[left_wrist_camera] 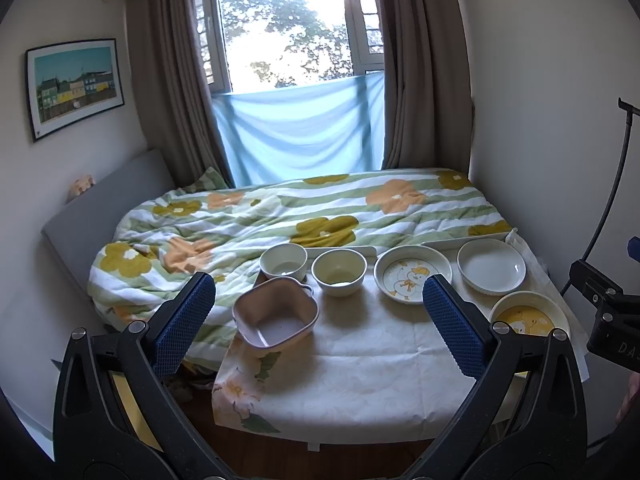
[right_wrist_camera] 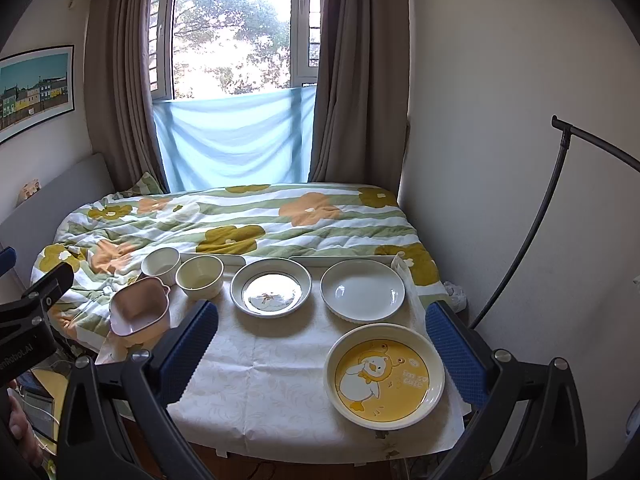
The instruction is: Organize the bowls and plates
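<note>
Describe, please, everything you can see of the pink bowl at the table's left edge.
The pink bowl is squarish with rounded corners and small ear-like handles at its rim. It looks like matte plastic or ceramic, and it is empty. It sits tilted, partly over the edge of the white tablecloth, beside the floral quilt. Neither gripper touches it.

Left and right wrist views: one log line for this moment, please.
left gripper: open, empty | right gripper: open, empty | square pink bowl, yellow duck-print plate: on table, untouched

Table (right_wrist_camera: 256, 380): three bowls (right_wrist_camera: 200, 276) at left, three plates (right_wrist_camera: 362, 290) at right; bed (right_wrist_camera: 240, 220) behind.
</note>
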Tool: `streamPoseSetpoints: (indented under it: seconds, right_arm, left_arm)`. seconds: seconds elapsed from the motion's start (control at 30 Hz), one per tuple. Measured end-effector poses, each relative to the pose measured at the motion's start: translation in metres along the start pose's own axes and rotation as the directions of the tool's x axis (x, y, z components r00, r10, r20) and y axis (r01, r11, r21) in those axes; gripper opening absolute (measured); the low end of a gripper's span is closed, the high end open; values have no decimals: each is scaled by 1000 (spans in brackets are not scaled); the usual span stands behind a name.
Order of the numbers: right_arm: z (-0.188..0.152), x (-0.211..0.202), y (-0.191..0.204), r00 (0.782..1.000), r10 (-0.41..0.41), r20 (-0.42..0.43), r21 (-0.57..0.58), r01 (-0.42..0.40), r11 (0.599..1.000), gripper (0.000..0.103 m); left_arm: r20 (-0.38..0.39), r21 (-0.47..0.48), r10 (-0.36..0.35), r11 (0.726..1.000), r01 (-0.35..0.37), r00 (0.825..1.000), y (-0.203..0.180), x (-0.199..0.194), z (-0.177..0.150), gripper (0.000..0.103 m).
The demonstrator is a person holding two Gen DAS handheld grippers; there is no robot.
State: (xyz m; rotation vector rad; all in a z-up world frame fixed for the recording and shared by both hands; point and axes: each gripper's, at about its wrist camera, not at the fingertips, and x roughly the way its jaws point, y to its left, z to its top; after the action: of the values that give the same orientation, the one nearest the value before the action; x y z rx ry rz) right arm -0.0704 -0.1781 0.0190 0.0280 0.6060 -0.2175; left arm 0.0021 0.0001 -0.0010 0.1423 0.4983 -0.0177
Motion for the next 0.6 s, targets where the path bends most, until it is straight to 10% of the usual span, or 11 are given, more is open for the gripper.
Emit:
streamPoseSetpoints:
  seconds: [0.33, 0.6]
  right_arm:
    - [2, 0, 0, 1000, 1, -7, 21, -1, 1000, 103]
    - [-4, 10, -9, 996, -36, -81, 97, 44, 994, 103]
  left_arm:
    - [-4, 33, -6, 999, 6, 1000, 1, 4, 1, 103]
    - [-97, 85, -140, 985, 148, 985, -13, 53, 8, 103]
